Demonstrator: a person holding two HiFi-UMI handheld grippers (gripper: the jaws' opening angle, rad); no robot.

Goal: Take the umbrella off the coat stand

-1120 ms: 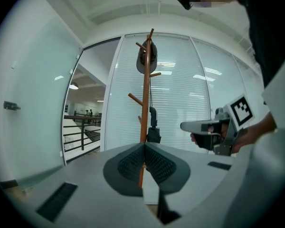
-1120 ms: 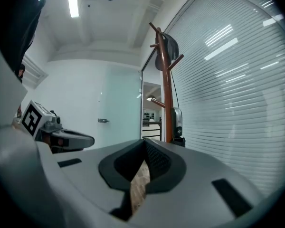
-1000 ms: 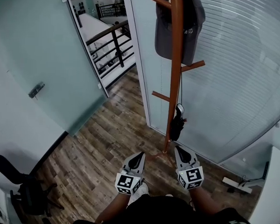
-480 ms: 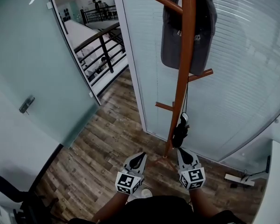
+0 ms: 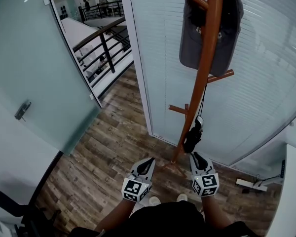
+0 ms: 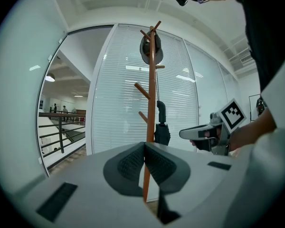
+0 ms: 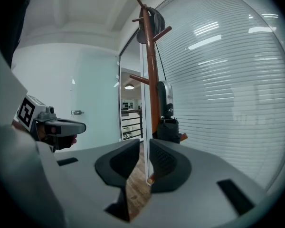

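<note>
first, head view, stand: tall red-brown wooden coat stand (image 5: pixel 203 83) with angled pegs, on wood-plank floor (image 5: pixel 103 147) in front of a glass wall with white blinds (image 5: pixel 266 83).
head view, umbrella: folded black compact umbrella (image 5: pixel 193 136) hangs by a thin cord from a lower peg, just beside the pole, low on the stand.
head view, cap: dark grey cap (image 5: pixel 211 38) on an upper peg, above the umbrella.
head view, grippers: left gripper (image 5: pixel 149 161) and right gripper (image 5: pixel 194 155) point at the stand's foot; the right one's tip is near the umbrella's lower end, apart from it.
left gripper view, jaws: pads pressed together, nothing between them.
left gripper view, scene: pole rises straight ahead beyond the jaws; umbrella (image 6: pixel 161 126) hangs to its right, well apart from this gripper; the right gripper shows at the right.
right gripper view, jaws: spread by a narrow gap, holding nothing; floor shows through the gap.
right gripper view, scene: umbrella (image 7: pixel 167 112) hangs ahead, just right of the pole and above the jaws, untouched; the left gripper shows at the left.
</note>
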